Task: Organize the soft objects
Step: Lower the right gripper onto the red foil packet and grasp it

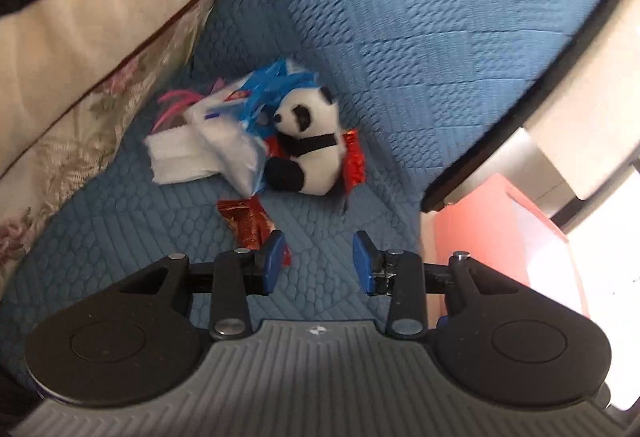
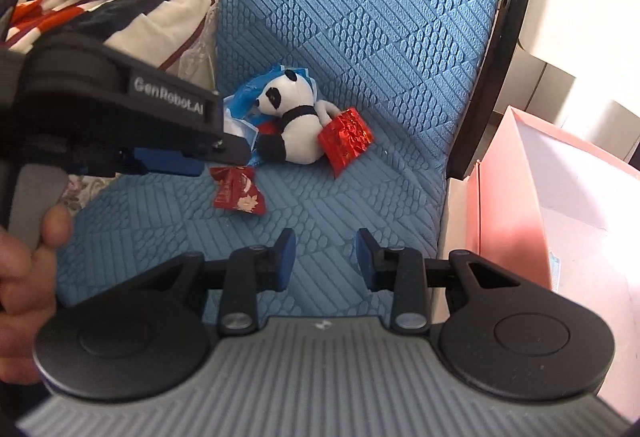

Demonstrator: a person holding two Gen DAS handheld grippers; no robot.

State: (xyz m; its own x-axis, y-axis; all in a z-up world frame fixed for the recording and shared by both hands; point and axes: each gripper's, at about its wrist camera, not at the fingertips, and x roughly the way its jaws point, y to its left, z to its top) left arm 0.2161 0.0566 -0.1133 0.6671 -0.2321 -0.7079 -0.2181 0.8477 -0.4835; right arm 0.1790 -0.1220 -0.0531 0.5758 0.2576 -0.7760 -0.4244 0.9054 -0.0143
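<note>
Panda plush [image 1: 310,145] sits propped near the back of the blue quilted seat cushion [image 1: 420,37], leaning against a crumpled blue-and-white tissue pack [image 1: 224,141] at its nine o'clock, with a shiny red foil packet [image 2: 346,141] touching its back at three o'clock and a second red wrapper [image 2: 238,191] lying loose at about seven o'clock, nearer the front edge. The left gripper [image 1: 318,261] hovers low over the cushion with its fingers spread and nothing between them, that second wrapper just beside its left fingertip. The right gripper [image 2: 326,257] hangs likewise, fingers parted a little narrower and empty. A pink box [image 2: 516,197] stands open off the seat at three o'clock, likely the place for the toy. To take the panda cleanly I'd come in over its round white body, not the thin arm, and open wider first, keeping clear of the foil so it isn't dragged along. Soft stuffing will squash, so close well in. A floral pillow [image 1: 80,125] crowds the nine o'clock side
</note>
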